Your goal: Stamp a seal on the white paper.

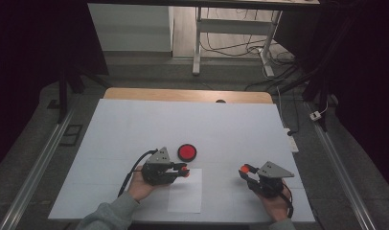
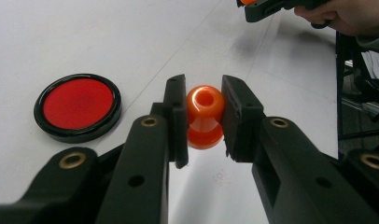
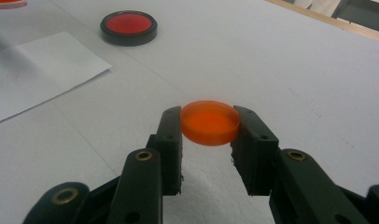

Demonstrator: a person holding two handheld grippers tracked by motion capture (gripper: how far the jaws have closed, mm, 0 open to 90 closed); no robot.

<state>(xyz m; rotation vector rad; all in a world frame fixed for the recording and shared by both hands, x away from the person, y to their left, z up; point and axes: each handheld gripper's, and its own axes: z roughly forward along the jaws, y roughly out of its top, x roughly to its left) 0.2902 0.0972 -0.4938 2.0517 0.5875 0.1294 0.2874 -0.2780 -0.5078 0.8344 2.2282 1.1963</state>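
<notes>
My left gripper (image 1: 184,170) is shut on a small orange knob-shaped piece (image 2: 205,116) with a hole in its top, clamped between both pads just above the table. In my right gripper (image 1: 244,169), which is shut, sits a flat orange disc (image 3: 210,122), gripped by its edges and held level over the white surface. A round red pad in a black rim (image 1: 187,152) lies on the table just beyond the left gripper; it also appears as the red pad (image 2: 78,106) to the left of the jaws and the red pad (image 3: 129,26) far off.
A white sheet of paper (image 1: 185,191) lies near the front edge between the two hands. The table is covered by a white board (image 1: 135,124), with a wooden strip (image 1: 188,95) along its far side. Desk legs and cables stand on the floor beyond.
</notes>
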